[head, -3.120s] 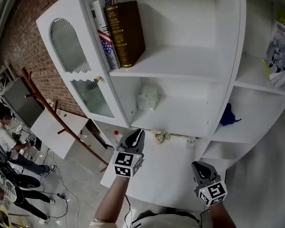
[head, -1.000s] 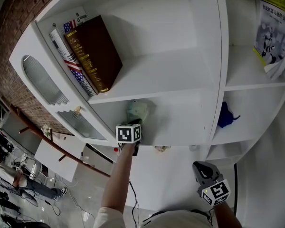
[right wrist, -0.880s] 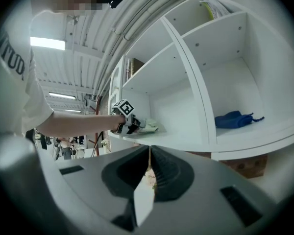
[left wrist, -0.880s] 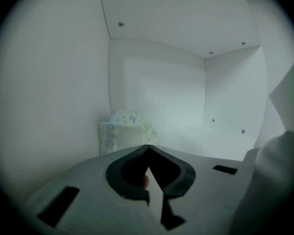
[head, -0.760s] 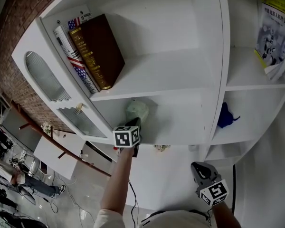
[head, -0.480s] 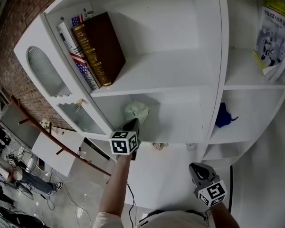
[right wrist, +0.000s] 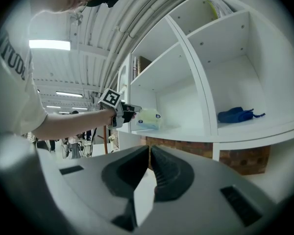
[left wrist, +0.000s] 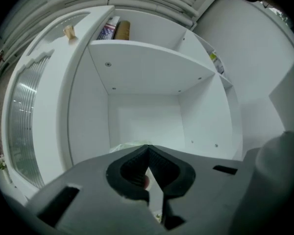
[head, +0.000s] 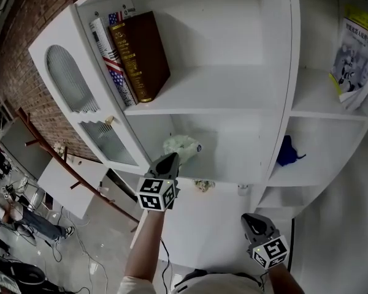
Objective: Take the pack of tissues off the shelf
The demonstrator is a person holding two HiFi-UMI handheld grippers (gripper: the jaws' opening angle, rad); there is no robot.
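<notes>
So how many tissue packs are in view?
1: the pack of tissues at the front of the lower left shelf, pinched by the left gripper. More may be hidden.

Upright brown book, flag-patterned book beside it, blue cloth, magazine

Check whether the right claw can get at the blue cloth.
Probably yes: the right claw hangs empty below the blue cloth, whose compartment has no door, and nothing stands between. Its jaws are shut, though.
</notes>
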